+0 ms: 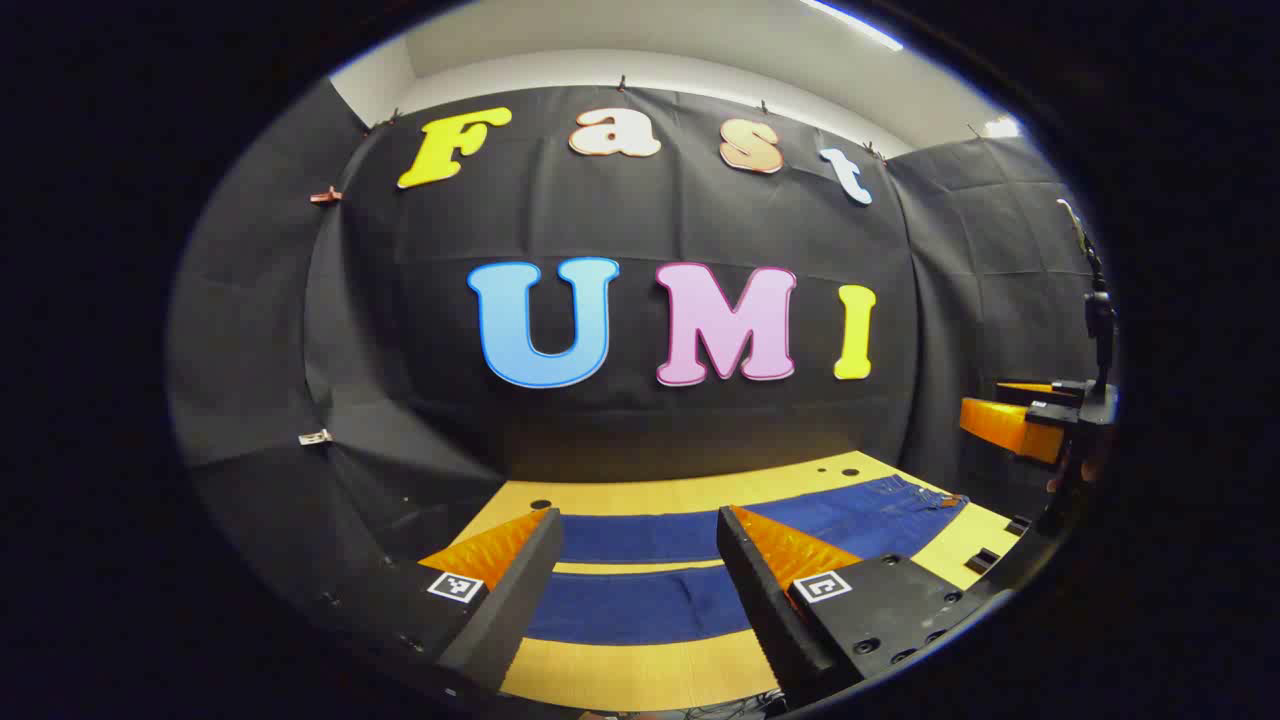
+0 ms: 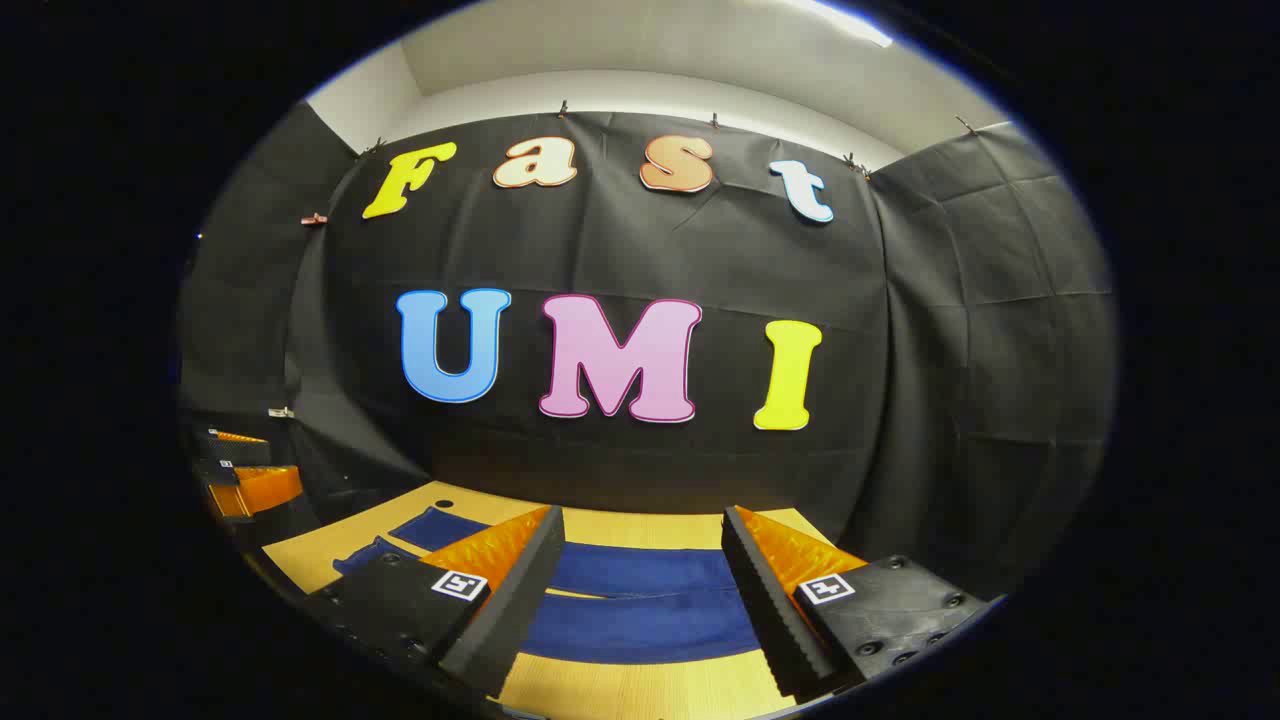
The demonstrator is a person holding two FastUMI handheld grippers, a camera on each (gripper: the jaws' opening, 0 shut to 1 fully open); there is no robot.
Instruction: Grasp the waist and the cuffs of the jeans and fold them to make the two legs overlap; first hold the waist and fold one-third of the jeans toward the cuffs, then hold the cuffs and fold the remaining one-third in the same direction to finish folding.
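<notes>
Left gripper [image 1: 635,560]: fingers spread wide, nothing between them, held above the table.
Right gripper [image 2: 640,565]: fingers likewise apart and empty, above the table; in the left gripper view it shows far off to that gripper's right [image 1: 1040,425].
Jeans below the left gripper [image 1: 640,600]: spread flat, the two legs as separate blue bands with a strip of wood between them, running crosswise under and ahead of the fingers.
Jeans below the right gripper [image 2: 640,615]: the same two bands, crossing from side to side just ahead of the fingers.
Long axis: across both grippers' line of sight, not along it.
Waist [image 1: 915,505]: appears to lie ahead and to the left gripper's right, so the right gripper is likely nearer to it, the left gripper nearer the cuffs.
Table [image 1: 640,680]: pale wood, jeans lying flat on it.
Containers: none to be seen.
Step in hand: by my judgement, the first reach; legs not yet overlapped.
</notes>
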